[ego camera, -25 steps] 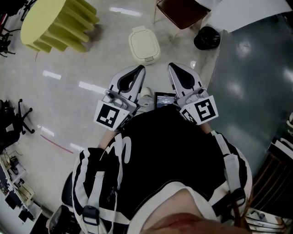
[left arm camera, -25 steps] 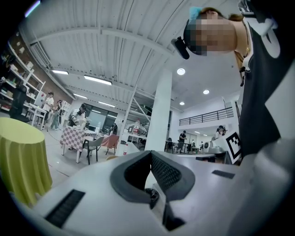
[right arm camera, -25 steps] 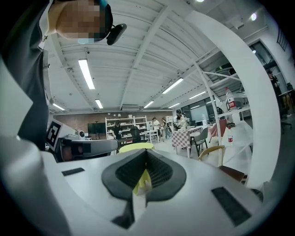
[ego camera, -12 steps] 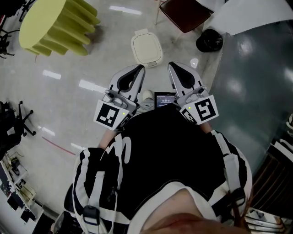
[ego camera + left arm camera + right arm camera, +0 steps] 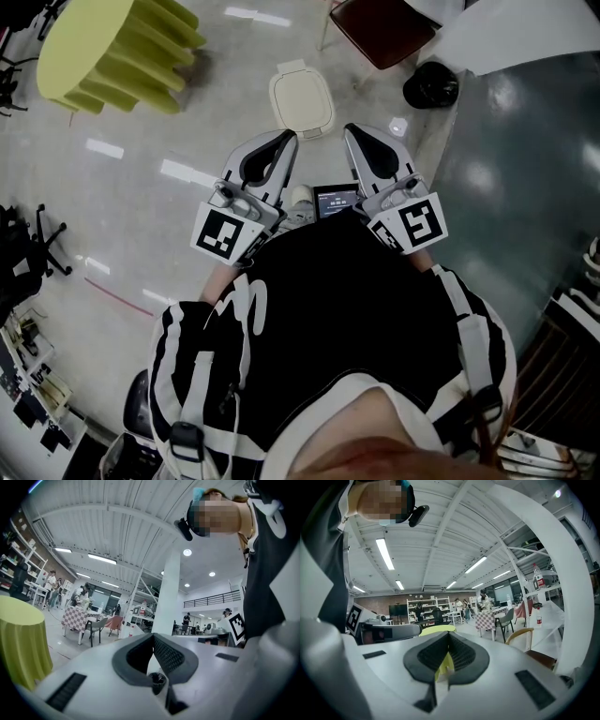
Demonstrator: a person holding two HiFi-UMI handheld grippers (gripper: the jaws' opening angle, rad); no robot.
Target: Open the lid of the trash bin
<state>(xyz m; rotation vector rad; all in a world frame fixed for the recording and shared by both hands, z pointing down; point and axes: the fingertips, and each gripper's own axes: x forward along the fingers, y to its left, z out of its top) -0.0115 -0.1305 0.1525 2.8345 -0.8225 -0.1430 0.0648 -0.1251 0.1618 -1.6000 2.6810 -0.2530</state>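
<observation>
The left gripper (image 5: 285,141) and the right gripper (image 5: 355,136) are held side by side close to the person's chest. Each has its jaws pressed together, and nothing is gripped between them. The cream trash bin (image 5: 301,98) is seen on the floor just ahead of both tips, untouched and closed. A yellow-draped round table (image 5: 103,47) is set well off to the left.

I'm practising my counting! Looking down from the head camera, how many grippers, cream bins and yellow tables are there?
Grippers: 2 (left gripper, right gripper)
Bins: 1 (cream trash bin, lid shut)
Tables: 1 (yellow round table)
Total: 4
</observation>
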